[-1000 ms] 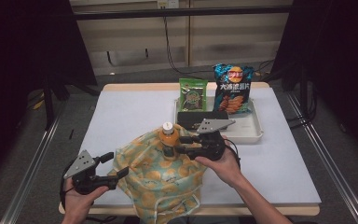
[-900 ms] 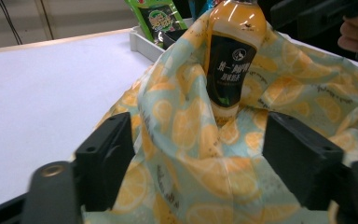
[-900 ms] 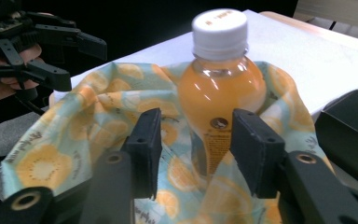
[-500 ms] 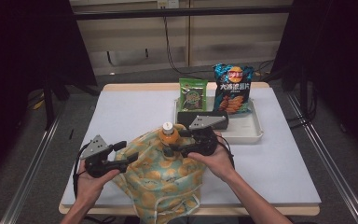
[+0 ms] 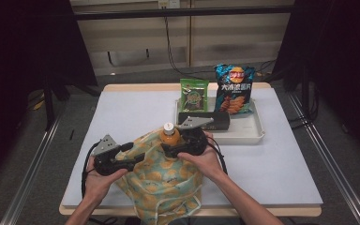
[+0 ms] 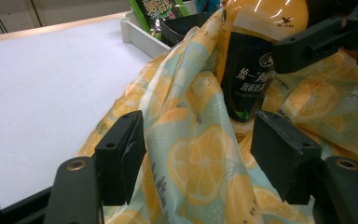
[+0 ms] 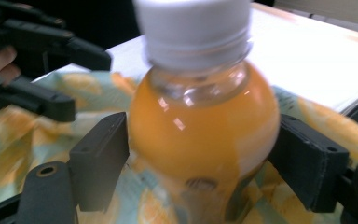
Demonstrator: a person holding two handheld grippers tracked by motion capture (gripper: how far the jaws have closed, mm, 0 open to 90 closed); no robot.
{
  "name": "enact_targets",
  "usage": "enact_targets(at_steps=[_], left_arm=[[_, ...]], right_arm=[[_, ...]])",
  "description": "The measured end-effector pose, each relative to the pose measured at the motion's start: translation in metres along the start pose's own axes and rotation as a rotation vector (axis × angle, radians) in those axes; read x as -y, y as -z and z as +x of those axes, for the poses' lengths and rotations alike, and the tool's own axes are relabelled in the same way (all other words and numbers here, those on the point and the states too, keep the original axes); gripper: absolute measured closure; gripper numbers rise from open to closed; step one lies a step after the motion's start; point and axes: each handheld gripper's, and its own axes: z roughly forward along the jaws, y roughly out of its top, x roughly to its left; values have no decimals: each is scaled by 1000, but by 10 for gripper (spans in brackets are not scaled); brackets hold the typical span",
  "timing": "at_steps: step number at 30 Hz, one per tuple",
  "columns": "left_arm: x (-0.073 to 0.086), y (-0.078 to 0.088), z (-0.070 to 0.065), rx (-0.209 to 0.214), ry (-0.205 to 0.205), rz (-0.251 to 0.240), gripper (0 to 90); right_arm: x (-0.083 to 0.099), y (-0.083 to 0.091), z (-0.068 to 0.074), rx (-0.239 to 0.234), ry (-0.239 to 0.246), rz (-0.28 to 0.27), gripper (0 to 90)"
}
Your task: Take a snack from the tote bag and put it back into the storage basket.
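Orange juice fills the bottle (image 7: 200, 135), which has a white cap and stands inside the lemon-print bag (image 5: 161, 183). It sits between the jaws of the right gripper (image 5: 171, 149); these have just been opening, and the pads stand just off its sides. Cloth from the bag runs up between the jaws of the left gripper (image 6: 200, 163), which have just been closing but are still apart with gaps on both sides. Beyond the right gripper a white tray (image 5: 258, 136) holds a green packet (image 5: 193, 95), a blue chip bag (image 5: 235, 89) and a black box (image 5: 218, 121). Beside the left gripper the white table (image 5: 122, 112) lies bare and wide. The bag hangs over the near edge.
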Motion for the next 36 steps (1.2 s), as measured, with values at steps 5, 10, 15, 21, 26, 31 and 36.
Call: enact_targets(at_steps=[5, 10, 15, 21, 26, 31, 36], left_arm=[[1, -1, -1, 5, 1, 1, 336], [0, -5, -2, 6, 8, 3, 299], [0, -10, -4, 15, 4, 16, 221], [3, -23, -4, -4, -4, 51, 180], [2, -25, 0, -11, 12, 48, 223], [5, -20, 8, -16, 40, 52, 631], [8, -17, 11, 11, 57, 62, 837]], right_arm=[[0, -7, 2, 32, -19, -24, 204], [0, -14, 4, 49, -20, -32, 265], [0, -14, 4, 40, -7, -33, 297], [1, -7, -1, -12, -6, -42, 299], [-3, 2, 1, -41, 8, -59, 299], [-8, 14, 3, -90, 9, -71, 300], [-12, 26, 5, -112, 26, -85, 300]])
